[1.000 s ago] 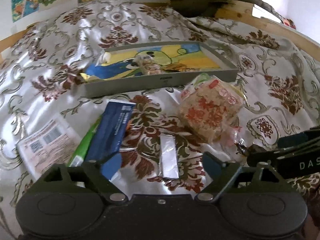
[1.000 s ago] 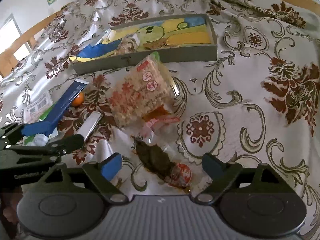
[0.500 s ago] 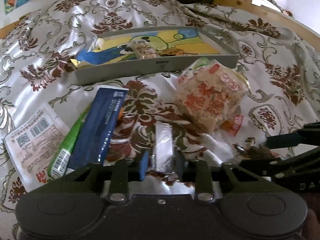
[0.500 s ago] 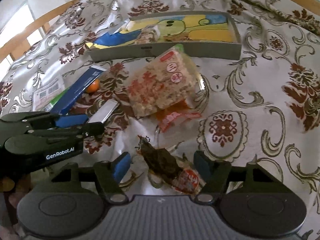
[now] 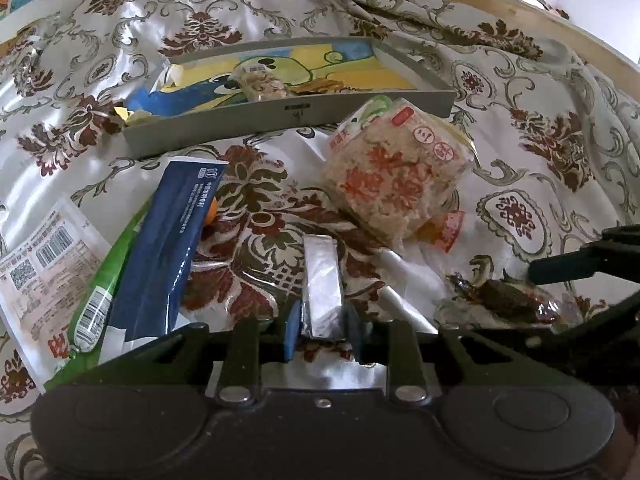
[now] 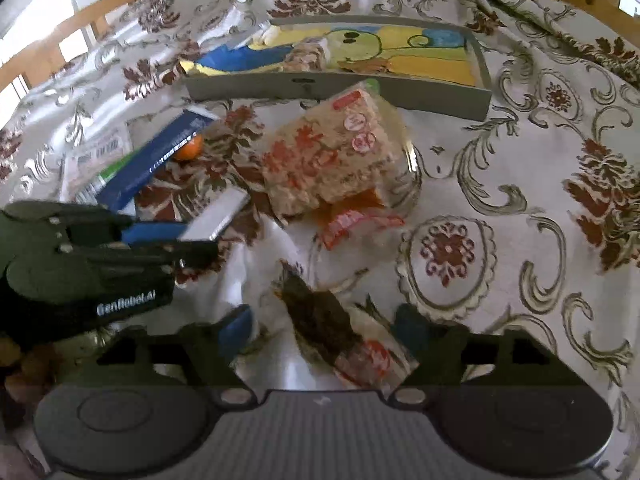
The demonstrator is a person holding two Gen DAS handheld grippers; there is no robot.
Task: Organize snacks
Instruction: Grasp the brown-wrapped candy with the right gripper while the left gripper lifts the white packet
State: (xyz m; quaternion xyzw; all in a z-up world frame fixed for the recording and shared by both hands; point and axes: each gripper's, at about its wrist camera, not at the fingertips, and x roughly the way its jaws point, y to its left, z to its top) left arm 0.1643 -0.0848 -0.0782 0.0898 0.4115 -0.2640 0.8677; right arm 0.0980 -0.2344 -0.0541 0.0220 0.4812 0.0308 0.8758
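My left gripper point(image 5: 322, 330) is shut on the near end of a flat silver foil packet point(image 5: 322, 284), which also shows in the right wrist view point(image 6: 216, 218). My right gripper point(image 6: 322, 326) is open, its fingers on either side of a dark snack in a clear wrapper point(image 6: 324, 328), also seen in the left wrist view point(image 5: 500, 296). A grey tray point(image 5: 288, 114) with a cartoon picture holds a few snacks at the back. A large rice cracker bag point(image 5: 396, 176) lies in front of the tray.
A blue box point(image 5: 168, 248), a green packet point(image 5: 100, 296) and a white pouch with barcodes point(image 5: 36, 272) lie at the left. A small orange ball point(image 6: 189, 148) sits by the blue box. A wooden edge point(image 5: 520, 12) borders the floral cloth at the back right.
My left gripper moved forward and closed on the silver foil packet. My right gripper moved forward so its open fingers now sit around the dark snack.
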